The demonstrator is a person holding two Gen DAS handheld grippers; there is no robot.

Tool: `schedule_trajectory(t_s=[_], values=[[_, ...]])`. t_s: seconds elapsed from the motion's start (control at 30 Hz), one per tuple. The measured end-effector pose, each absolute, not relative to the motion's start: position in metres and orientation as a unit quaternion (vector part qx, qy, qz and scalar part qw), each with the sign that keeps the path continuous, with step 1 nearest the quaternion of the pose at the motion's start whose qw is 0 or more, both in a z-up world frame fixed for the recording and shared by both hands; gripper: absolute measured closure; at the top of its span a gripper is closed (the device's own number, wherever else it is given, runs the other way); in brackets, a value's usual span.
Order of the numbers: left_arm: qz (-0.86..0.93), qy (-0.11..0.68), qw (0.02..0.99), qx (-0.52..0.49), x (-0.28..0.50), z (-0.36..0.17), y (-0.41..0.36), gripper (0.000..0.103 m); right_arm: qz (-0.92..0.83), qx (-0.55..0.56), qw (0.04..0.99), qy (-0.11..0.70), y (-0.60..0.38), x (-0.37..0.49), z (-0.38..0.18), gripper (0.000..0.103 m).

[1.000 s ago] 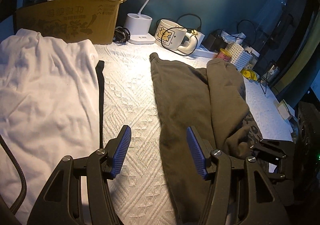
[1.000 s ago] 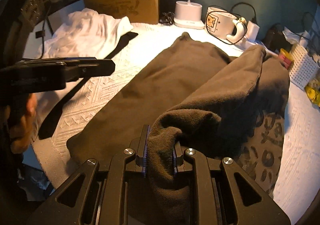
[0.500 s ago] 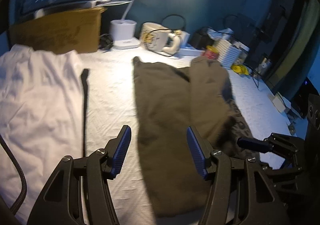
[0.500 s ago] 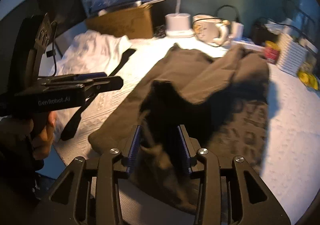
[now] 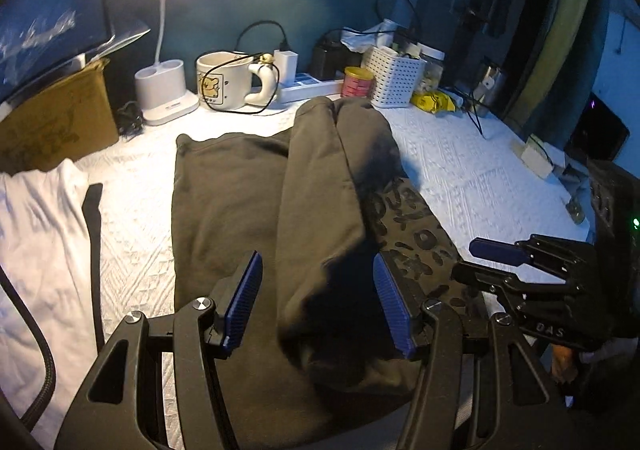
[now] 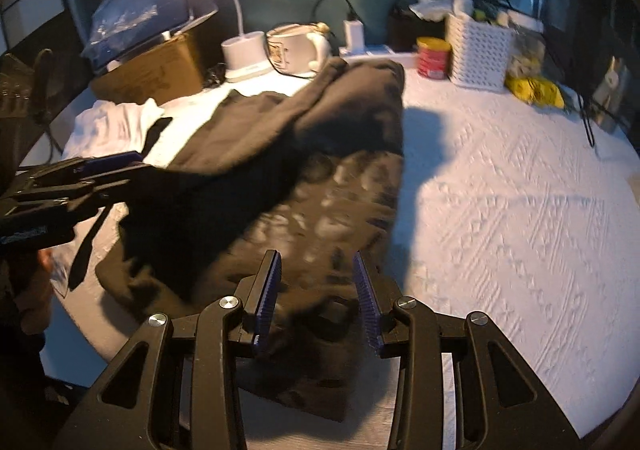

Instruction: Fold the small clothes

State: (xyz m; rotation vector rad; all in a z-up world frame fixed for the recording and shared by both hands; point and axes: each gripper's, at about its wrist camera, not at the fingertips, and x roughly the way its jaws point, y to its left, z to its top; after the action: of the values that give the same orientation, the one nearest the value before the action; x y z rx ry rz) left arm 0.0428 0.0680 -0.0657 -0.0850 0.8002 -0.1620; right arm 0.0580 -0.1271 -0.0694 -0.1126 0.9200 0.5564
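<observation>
In front of the mug (image 5: 220,81), my left gripper (image 5: 318,302) now hovers half-spread and empty over the dark sweatshirt (image 5: 248,201) rather than beside it, while my right gripper (image 6: 316,292) has released the sleeve, jaws parted.

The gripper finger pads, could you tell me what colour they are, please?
Blue, ribbed pads on black gripper arms; clearest in the left wrist view.

Home desk/bedroom corner: desk lamp (image 5: 160,85), cartoon mug (image 5: 222,85), white storage basket (image 5: 394,75), cardboard box (image 5: 52,117).
</observation>
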Motion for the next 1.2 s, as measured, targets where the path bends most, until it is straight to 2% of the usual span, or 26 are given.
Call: schedule_trajectory(t_s=[0.17, 0.23, 0.27, 0.37, 0.47, 0.57, 0.7, 1.0, 1.2], values=[[-0.082, 0.424, 0.902, -0.011, 0.048, -0.094, 0.063, 0.046, 0.268, -0.050, 0.852, 0.448, -0.129, 0.064, -0.081, 0.063], [-0.072, 0.442, 0.894, -0.022, 0.049, -0.108, 0.071, 0.067, 0.273, -0.050, 0.849, 0.450, -0.129, 0.066, -0.085, 0.063], [-0.065, 0.452, 0.889, -0.026, 0.049, -0.116, 0.076, 0.082, 0.275, -0.050, 0.847, 0.451, -0.129, 0.066, -0.086, 0.063], [-0.047, 0.459, 0.886, -0.043, 0.040, -0.124, 0.090, 0.087, 0.280, -0.049, 0.845, 0.454, -0.129, 0.070, -0.089, 0.063], [-0.022, 0.463, 0.884, -0.053, 0.027, -0.126, 0.100, 0.087, 0.282, -0.047, 0.843, 0.456, -0.130, 0.076, -0.090, 0.063], [0.004, 0.474, 0.878, -0.065, 0.018, -0.126, 0.109, 0.082, 0.283, -0.047, 0.842, 0.457, -0.133, 0.084, -0.091, 0.063], [0.031, 0.465, 0.881, -0.079, 0.013, -0.109, 0.116, 0.068, 0.284, -0.050, 0.843, 0.454, -0.136, 0.095, -0.091, 0.063], [0.003, 0.431, 0.902, -0.018, 0.070, -0.073, 0.076, 0.067, 0.280, -0.042, 0.852, 0.440, -0.151, 0.127, -0.084, 0.063], [-0.048, 0.440, 0.895, 0.055, 0.135, -0.075, 0.029, 0.067, 0.267, -0.027, 0.859, 0.435, -0.167, 0.149, -0.081, 0.063]])
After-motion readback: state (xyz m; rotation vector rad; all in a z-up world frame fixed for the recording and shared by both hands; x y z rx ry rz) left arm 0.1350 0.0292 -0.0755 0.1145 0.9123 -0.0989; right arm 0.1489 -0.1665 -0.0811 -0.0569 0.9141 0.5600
